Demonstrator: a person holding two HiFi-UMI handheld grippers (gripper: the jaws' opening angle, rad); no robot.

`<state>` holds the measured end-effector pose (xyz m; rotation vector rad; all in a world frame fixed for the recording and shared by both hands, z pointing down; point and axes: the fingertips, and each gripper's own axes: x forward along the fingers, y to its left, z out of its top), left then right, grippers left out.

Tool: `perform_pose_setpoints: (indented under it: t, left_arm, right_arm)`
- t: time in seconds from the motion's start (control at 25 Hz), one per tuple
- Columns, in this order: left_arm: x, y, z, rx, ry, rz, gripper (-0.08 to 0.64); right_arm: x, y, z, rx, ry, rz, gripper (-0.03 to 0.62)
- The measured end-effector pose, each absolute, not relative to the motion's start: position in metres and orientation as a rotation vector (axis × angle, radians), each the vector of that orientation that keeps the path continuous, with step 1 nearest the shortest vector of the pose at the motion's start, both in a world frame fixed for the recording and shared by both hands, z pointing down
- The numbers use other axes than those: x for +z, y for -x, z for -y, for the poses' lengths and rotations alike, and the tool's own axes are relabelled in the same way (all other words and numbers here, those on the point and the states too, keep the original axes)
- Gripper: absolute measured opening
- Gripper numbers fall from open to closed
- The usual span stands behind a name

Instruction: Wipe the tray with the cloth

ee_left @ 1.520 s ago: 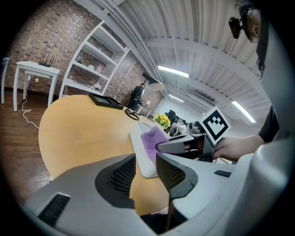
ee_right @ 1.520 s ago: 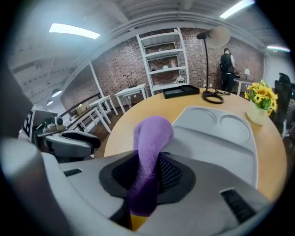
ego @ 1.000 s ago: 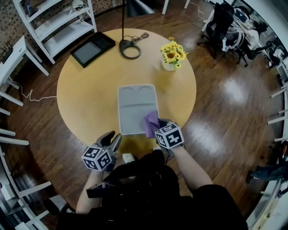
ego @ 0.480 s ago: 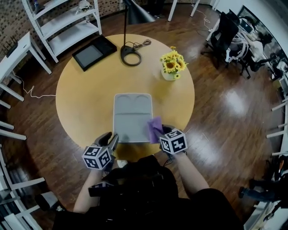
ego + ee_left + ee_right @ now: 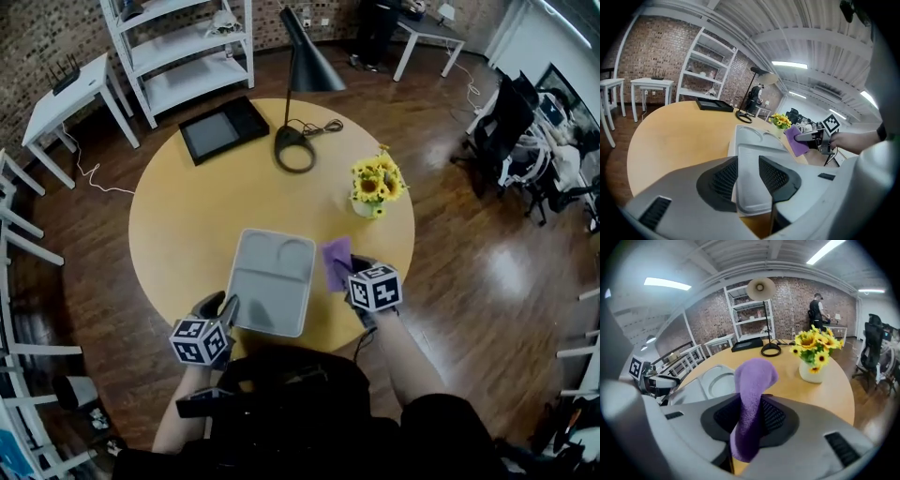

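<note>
Holding the purple cloth (image 5: 336, 262) clear of the grey tray (image 5: 272, 281), the right gripper (image 5: 350, 272) looks to be positioning for a stroke rather than wiping. The cloth hangs in the air just off the tray's 3 o'clock rim, over bare table (image 5: 178, 225). The jaws are clamped on the cloth's middle, with a fold standing up out of them and a tail drooping below, as the right gripper view shows. The tray lies flat on the round table toward its 6 o'clock edge, its long side running away from the person and two rounded compartments at its far end. Whether it is clean I cannot tell. The next move, to my eye, calls for swinging the cloth toward 9 o'clock over the tray and lowering it until the fabric presses on the surface. It then has to be dragged across the compartments without shoving the tray. The left gripper (image 5: 228, 307) hovers at the tray's 7 o'clock corner, tilted slightly downward. Its jaws stand apart, with the tray's near end showing through the gap and nothing pinched; it looks placed to steady the tray. The right forearm reaches forward from 5 o'clock, its gripper pitched down more steeply. A vase of sunflowers (image 5: 377, 185) stands at the table's 2 o'clock, near the cloth, and a lamp (image 5: 294, 150) stands at 12.
</note>
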<state>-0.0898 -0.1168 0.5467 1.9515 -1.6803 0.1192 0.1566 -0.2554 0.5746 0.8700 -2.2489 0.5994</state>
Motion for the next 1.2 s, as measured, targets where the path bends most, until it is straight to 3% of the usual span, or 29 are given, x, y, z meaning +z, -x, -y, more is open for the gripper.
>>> perform_pose_setpoints:
  t: [0.36, 0.6, 0.76, 1.04, 1.2]
  left_arm:
    - [0.548, 0.099, 0.101, 0.183, -1.638, 2.003, 0.135]
    - [0.557, 0.067, 0.100, 0.320, -1.633, 2.007, 0.158]
    - [0.571, 0.059, 0.106, 0.387, -1.605, 1.979, 0.167]
    - [0.563, 0.085, 0.075, 0.122, -1.301, 2.025, 0.170]
    - [0.563, 0.086, 0.072, 0.146, -1.263, 2.035, 0.170]
  right_arm:
    - [0.532, -0.025, 0.327, 0.273, -0.382, 2.459, 0.104]
    - [0.548, 0.081, 0.335, 0.072, -0.017, 2.429, 0.104]
    - [0.590, 0.112, 0.345, 0.226, 0.094, 2.331, 0.103]
    - [0.602, 0.121, 0.318, 0.842, 0.412, 2.120, 0.103]
    - [0.620, 0.109, 0.312, 0.867, 0.397, 2.001, 0.101]
